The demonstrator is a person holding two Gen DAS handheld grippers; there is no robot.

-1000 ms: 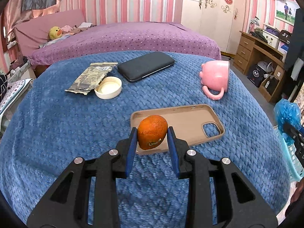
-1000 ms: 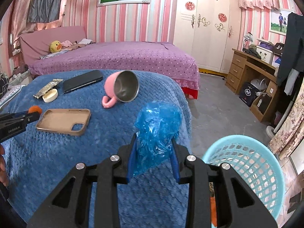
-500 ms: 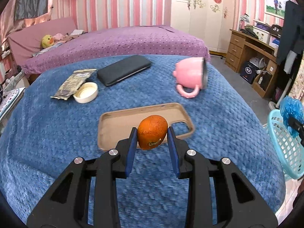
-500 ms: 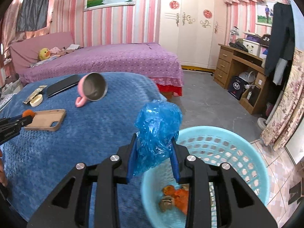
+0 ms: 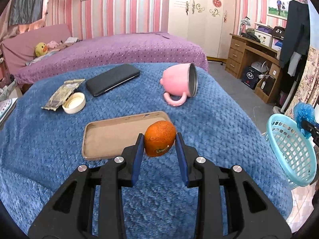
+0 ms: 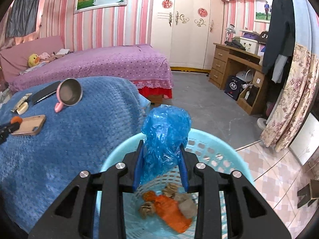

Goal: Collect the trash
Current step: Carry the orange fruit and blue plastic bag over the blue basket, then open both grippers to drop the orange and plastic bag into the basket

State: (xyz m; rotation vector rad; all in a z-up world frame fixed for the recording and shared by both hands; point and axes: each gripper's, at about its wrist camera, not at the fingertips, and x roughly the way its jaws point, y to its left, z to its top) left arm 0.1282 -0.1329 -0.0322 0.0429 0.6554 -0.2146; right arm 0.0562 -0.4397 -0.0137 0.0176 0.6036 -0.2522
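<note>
My left gripper (image 5: 160, 148) is shut on an orange peel ball (image 5: 159, 138) and holds it above the blue-blanketed table (image 5: 49, 149), over the near edge of a tan phone case (image 5: 111, 133). My right gripper (image 6: 161, 160) is shut on a crumpled blue plastic bag (image 6: 166, 131) and holds it over the light-blue trash basket (image 6: 225, 149), which holds orange and tan scraps. The basket (image 5: 289, 149) and the bag (image 5: 304, 113) also show at the right of the left wrist view.
On the table lie a tipped pink mug (image 5: 179, 83), a black phone (image 5: 112, 78), a foil wrapper (image 5: 61, 93) and a white lid (image 5: 74, 105). A purple bed (image 5: 111, 49) stands behind; a wooden desk (image 6: 235, 63) is at the right.
My right gripper has carried the blue bag from above the table's edge to over the basket. My left gripper has moved right with the orange peel ball.
</note>
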